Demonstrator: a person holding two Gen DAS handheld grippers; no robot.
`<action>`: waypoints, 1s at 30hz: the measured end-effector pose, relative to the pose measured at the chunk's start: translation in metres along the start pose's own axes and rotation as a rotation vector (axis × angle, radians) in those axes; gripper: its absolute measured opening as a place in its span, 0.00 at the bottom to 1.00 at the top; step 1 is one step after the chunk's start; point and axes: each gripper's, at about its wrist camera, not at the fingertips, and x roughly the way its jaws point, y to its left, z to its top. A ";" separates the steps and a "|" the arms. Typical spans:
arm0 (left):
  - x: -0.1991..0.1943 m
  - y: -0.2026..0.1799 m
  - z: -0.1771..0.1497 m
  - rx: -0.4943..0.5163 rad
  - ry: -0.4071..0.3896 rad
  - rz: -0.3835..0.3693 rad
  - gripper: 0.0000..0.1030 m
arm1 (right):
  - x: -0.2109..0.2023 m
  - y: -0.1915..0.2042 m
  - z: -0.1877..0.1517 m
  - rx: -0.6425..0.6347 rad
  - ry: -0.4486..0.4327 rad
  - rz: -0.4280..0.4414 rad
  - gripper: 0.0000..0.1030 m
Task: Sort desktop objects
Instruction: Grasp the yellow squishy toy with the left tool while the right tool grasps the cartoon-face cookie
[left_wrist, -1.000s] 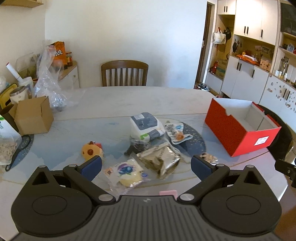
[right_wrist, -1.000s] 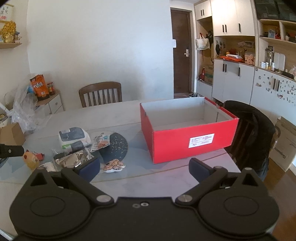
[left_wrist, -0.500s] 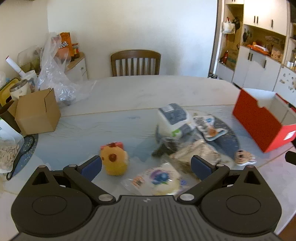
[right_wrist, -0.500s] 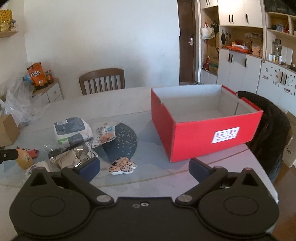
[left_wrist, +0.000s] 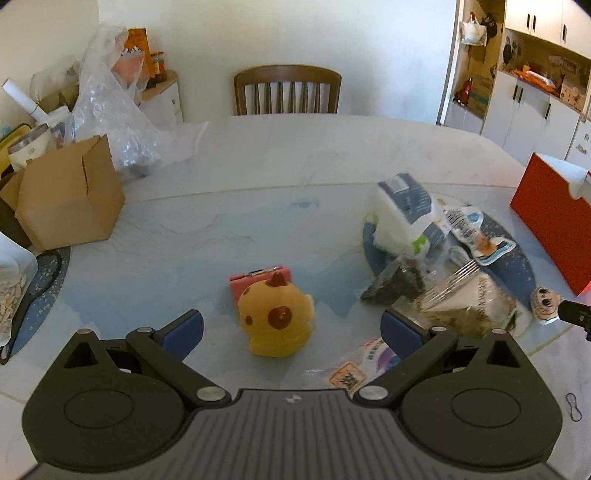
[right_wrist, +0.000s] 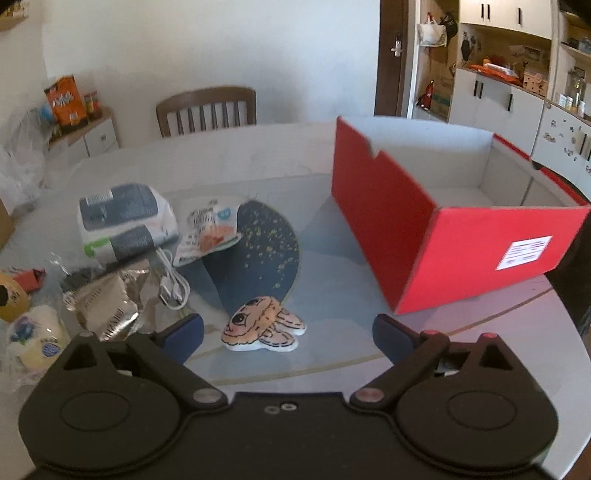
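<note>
The left tool (left_wrist: 291, 328) is spread wide and empty, with the yellow plush toy (left_wrist: 275, 319) standing on the surface (left_wrist: 184, 229) directly between and just ahead of its fingers; a small pink box (left_wrist: 255, 280) sits touching the toy's far side. To take the toy cleanly, I would go straight forward and down until both pads flank its round body, then squeeze gently, since it looks soft, and keep clear of the pink box. The right tool (right_wrist: 288, 334) is likewise spread and empty, with the flat cartoon figure (right_wrist: 262, 325) lying just ahead between its fingers. Beyond it and to its right stands the open red box (right_wrist: 443, 236), the likely destination. The snack packets (right_wrist: 107, 306) lie left of that tool.
</note>
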 end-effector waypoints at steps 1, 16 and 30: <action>0.002 0.002 0.000 -0.003 0.001 -0.002 0.99 | 0.004 0.002 0.000 -0.001 0.007 -0.002 0.93; 0.016 0.008 0.001 0.027 0.008 -0.033 0.73 | 0.037 0.015 0.004 -0.024 0.084 -0.012 0.76; 0.023 0.018 0.005 0.006 0.025 -0.076 0.44 | 0.035 0.020 0.007 -0.041 0.096 -0.024 0.54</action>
